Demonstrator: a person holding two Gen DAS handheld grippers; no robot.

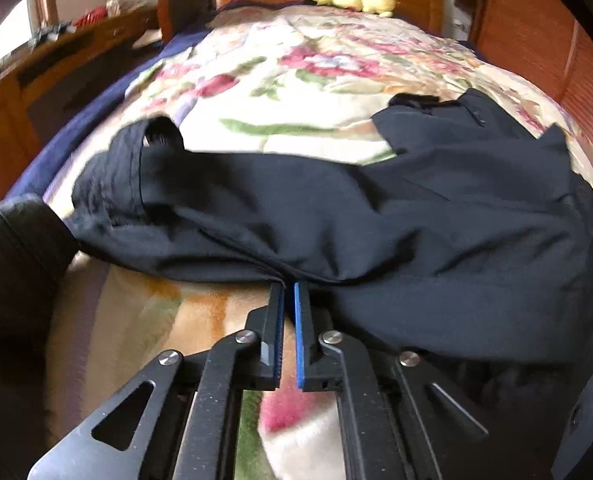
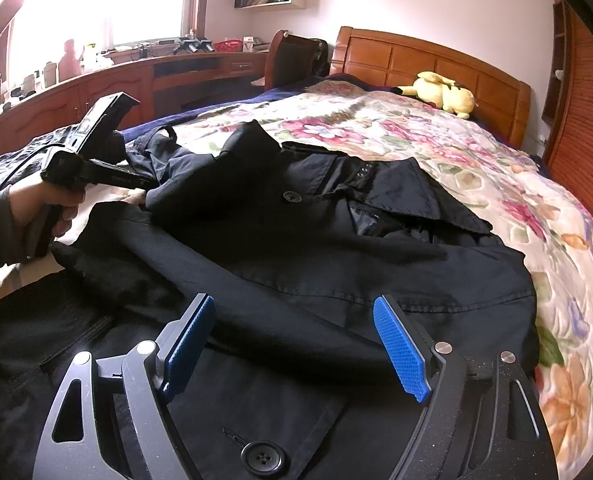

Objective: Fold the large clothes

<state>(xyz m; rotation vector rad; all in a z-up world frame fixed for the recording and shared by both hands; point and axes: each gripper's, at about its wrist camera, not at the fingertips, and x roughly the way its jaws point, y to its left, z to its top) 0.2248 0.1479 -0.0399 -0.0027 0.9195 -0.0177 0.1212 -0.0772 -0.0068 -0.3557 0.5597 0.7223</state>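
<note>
- Right gripper hovers spread wide above the near coat front.
- Left gripper pinches the black coat at its near hem.
- The coat lies across the floral blanket; a yellow plush sits far right.

A wide bed with an orange-brown wooden panelled headboard carries everything here. Over it lies a cream plush blanket printed with red, pink and green flowers, and a dark navy sheet shows along its left edge, beneath the blanket. A large black button-front coat of thin woven cloth lies crumpled across the near part of the blanket, its collar toward the headboard and one cuffed sleeve stretched out to the left. At the far end, just in front of the headboard, a yellow plush toy rests on its side.
</note>
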